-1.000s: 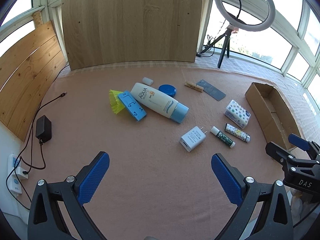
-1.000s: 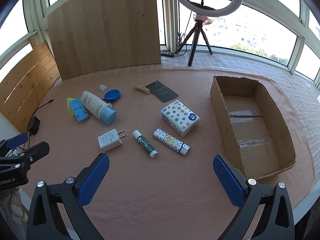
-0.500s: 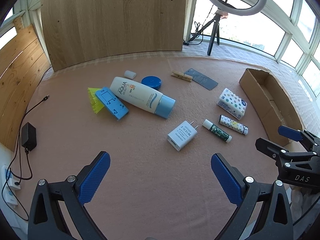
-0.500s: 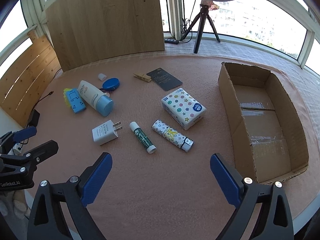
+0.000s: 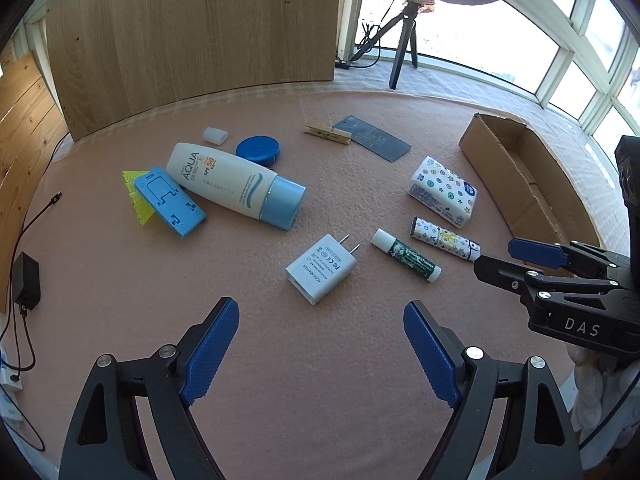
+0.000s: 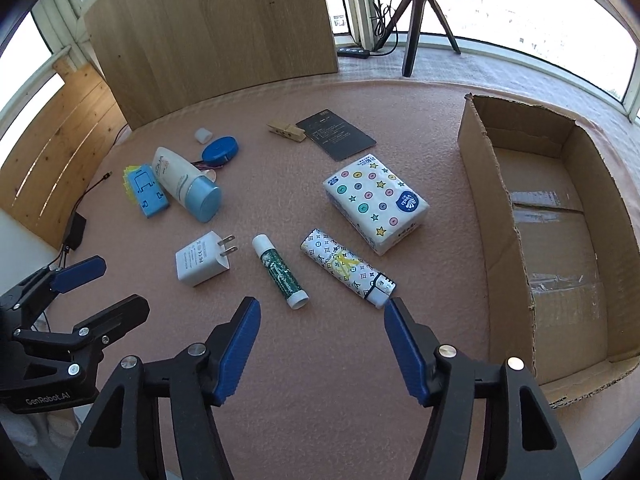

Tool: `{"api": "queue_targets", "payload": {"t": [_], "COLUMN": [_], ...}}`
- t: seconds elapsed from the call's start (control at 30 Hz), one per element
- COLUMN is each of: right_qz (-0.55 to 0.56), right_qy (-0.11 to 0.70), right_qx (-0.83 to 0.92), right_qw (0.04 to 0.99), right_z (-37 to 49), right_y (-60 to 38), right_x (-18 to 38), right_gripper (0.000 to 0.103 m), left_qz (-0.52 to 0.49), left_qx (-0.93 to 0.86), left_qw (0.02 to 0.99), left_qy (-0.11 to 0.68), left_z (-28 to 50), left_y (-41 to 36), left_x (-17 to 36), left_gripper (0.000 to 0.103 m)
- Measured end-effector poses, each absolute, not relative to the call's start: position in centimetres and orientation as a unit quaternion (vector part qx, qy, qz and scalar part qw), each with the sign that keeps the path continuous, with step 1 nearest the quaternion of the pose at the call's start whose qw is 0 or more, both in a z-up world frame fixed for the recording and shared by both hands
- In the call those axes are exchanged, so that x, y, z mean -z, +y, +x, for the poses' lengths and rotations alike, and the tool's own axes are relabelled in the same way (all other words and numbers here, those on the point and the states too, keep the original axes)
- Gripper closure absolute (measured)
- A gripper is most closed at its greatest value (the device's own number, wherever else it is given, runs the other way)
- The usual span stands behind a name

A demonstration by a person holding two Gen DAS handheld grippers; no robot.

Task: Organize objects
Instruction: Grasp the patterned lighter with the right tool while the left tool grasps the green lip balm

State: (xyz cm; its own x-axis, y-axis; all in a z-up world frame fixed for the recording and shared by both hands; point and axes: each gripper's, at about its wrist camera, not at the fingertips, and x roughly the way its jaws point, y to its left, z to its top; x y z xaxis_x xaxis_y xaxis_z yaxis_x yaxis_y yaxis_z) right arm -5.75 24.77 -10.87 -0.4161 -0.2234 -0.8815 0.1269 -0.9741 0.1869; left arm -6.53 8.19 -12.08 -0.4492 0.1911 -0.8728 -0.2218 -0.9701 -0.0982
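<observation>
Corrugated cardboard box (image 6: pixel 560 240), rectangular, open-topped

A ring light's tripod (image 5: pixel 402 50) stands by the window beside a wooden board (image 5: pixel 192 28).

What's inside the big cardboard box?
Nothing yet. The cardboard box shows only its bare brown floor with strips of clear tape. The near corner behind its front wall is hidden, so something small there could not be seen.

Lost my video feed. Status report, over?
Left gripper and right gripper: jaws closing, nothing between them. Lip balm, patterned lighter, charger loose on mat. Cardboard box empty. Path clear.
</observation>
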Motion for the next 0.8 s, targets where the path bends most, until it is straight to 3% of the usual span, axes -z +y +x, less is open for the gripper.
{"api": "queue_targets", "payload": {"t": [0.17,0.3,0.6,0.8], "right_qz": [0.548,0.563,0.570,0.569], "right_qy": [-0.039,-0.045,-0.027,-0.020], "right_qx": [0.827,0.814,0.809,0.811], "right_qw": [0.121,0.135,0.138,0.139], "right_z": [-7.4,-8.5,-10.0,-10.5], "right_y": [25.1,25.4,25.4,25.7], "right_x": [12.1,13.4,14.8,15.0], "right_gripper": [0.060,0.067,0.073,0.074], "left_qz": [-0.525,-0.532,-0.545,-0.558], "left_qx": [-0.839,-0.834,-0.826,-0.816], "left_qw": [0.143,0.147,0.144,0.150], "left_qy": [0.001,-0.007,-0.022,-0.030], "left_z": [-7.5,-8.7,-11.5,-12.8], "left_y": [9.9,11.1,13.3,14.6], "left_x": [13.0,13.9,15.4,16.5], "left_gripper": [0.032,0.035,0.043,0.059]}}
